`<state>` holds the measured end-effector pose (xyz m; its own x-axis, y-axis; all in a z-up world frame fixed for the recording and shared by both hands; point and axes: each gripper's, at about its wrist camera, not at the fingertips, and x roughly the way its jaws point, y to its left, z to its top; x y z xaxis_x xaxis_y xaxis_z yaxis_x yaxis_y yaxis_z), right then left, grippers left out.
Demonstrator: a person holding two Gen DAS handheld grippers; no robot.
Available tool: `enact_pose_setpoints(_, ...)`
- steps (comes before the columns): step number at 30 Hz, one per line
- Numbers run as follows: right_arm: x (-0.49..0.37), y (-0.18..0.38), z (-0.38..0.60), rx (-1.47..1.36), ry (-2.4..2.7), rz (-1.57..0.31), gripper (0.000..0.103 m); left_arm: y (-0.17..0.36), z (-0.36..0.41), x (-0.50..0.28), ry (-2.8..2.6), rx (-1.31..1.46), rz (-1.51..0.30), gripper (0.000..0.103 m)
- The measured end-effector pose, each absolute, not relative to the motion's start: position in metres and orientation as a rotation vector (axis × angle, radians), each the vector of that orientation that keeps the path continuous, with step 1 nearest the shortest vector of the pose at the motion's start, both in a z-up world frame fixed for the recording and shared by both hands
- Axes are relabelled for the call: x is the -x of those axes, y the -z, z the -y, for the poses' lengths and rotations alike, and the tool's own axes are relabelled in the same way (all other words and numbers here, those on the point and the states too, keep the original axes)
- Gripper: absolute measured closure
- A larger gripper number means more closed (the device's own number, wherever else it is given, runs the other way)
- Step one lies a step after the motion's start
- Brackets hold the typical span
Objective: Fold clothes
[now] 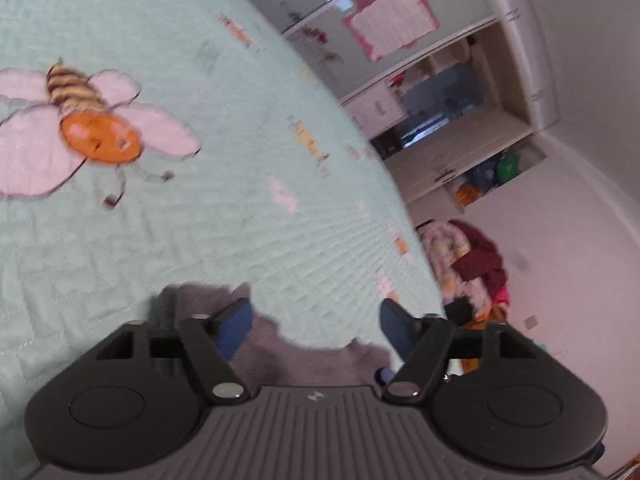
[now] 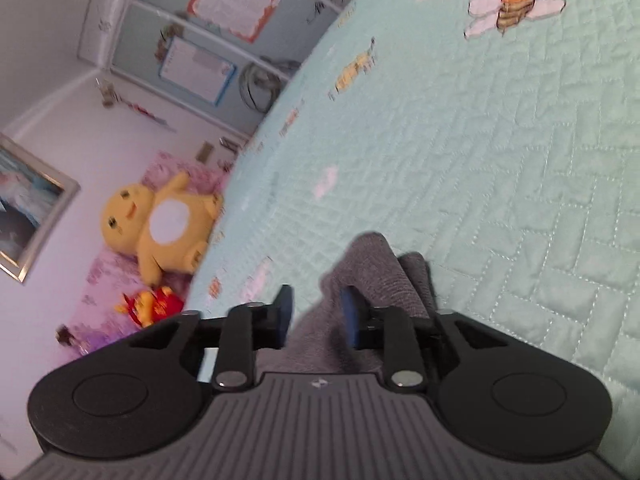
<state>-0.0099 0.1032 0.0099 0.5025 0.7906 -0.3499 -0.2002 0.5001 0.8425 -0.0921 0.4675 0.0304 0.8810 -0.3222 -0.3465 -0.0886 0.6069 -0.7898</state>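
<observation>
A grey garment [image 1: 292,354] lies on the mint quilted bedspread [image 1: 248,184], just under my left gripper [image 1: 316,330]. That gripper is open wide: its blue pads [image 1: 236,328] stand far apart and nothing is pinched between them. In the right wrist view the same grey garment [image 2: 372,268] rises in a soft fold in front of my right gripper [image 2: 318,314]. Cloth lies in the gap between the blue pads [image 2: 352,316], and I see a gap at the left pad, so that gripper is open too.
A large stitched bee [image 1: 92,128] decorates the bedspread. Past the bed's edge are a heap of clothes [image 1: 476,268] and open shelves [image 1: 452,132]. A yellow plush toy [image 2: 160,224], a red toy [image 2: 156,304] and a framed picture [image 2: 24,208] sit beside the bed.
</observation>
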Motion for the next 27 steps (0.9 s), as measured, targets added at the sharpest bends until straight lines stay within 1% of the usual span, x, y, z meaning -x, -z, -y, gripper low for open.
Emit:
enact_pose_setpoints(1,0.011,-0.014,-0.101,-0.842,-0.696,-0.805,0.057,-0.029,-0.468,0.092,0.137,0.912,-0.486,0.020)
enact_pose_setpoints(3,0.006,-0.018,-0.109,-0.789,-0.689,-0.801,0.055,-0.018,-0.469,0.083,0.129,0.911,-0.524,0.021)
enact_pose_setpoints(4,0.003,-0.020,-0.112,-0.763,-0.685,-0.800,0.055,-0.015,-0.469,0.080,0.125,0.906,-0.537,0.024)
enact_pose_setpoints(5,0.000,-0.021,-0.116,-0.737,-0.678,-0.801,0.055,-0.016,-0.468,0.079,0.122,0.896,-0.541,0.025)
enact_pose_setpoints(6,-0.006,-0.016,-0.119,-0.703,-0.640,-0.829,0.060,-0.017,-0.467,0.078,0.119,0.887,-0.546,0.025)
enact_pose_setpoints(7,-0.011,-0.012,-0.122,-0.673,-0.605,-0.854,0.076,-0.018,-0.466,0.078,0.116,0.878,-0.551,0.025)
enact_pose_setpoints(8,-0.009,-0.015,-0.119,-0.673,-0.603,-0.848,0.079,-0.020,-0.465,0.077,0.111,0.871,-0.556,0.025)
enact_pose_setpoints(9,-0.008,-0.017,-0.116,-0.673,-0.601,-0.842,0.080,-0.025,-0.465,0.080,0.101,0.868,-0.555,0.025)
enact_pose_setpoints(11,-0.004,-0.023,-0.111,-0.672,-0.596,-0.830,0.078,-0.036,-0.465,0.089,0.074,0.863,-0.538,0.025)
enact_pose_setpoints(12,-0.002,-0.026,-0.107,-0.673,-0.595,-0.823,0.073,-0.042,-0.465,0.095,0.063,0.855,-0.532,0.024)
enact_pose_setpoints(13,0.007,-0.035,-0.101,-0.680,-0.607,-0.800,0.065,-0.050,-0.462,0.103,0.059,0.837,-0.529,0.024)
enact_pose_setpoints(15,0.027,-0.051,-0.087,-0.688,-0.640,-0.765,0.059,-0.066,-0.449,0.125,0.088,0.773,-0.542,0.024)
enact_pose_setpoints(17,0.053,-0.064,-0.077,-0.687,-0.689,-0.763,0.059,-0.079,-0.433,0.149,0.133,0.708,-0.560,0.022)
enact_pose_setpoints(19,0.081,-0.072,-0.070,-0.697,-0.737,-0.772,0.058,-0.083,-0.411,0.177,0.188,0.663,-0.587,0.018)
enact_pose_setpoints(22,0.121,-0.068,-0.064,-0.709,-0.791,-0.795,0.057,-0.068,-0.382,0.208,0.215,0.599,-0.639,0.017)
enact_pose_setpoints(25,0.137,-0.048,-0.067,-0.686,-0.768,-0.847,0.057,-0.039,-0.366,0.211,0.172,0.519,-0.696,0.019)
enact_pose_setpoints(26,0.135,-0.038,-0.070,-0.660,-0.745,-0.872,0.058,-0.037,-0.363,0.211,0.165,0.495,-0.692,0.019)
enact_pose_setpoints(27,0.133,-0.028,-0.073,-0.633,-0.724,-0.892,0.065,-0.035,-0.360,0.211,0.157,0.472,-0.687,0.019)
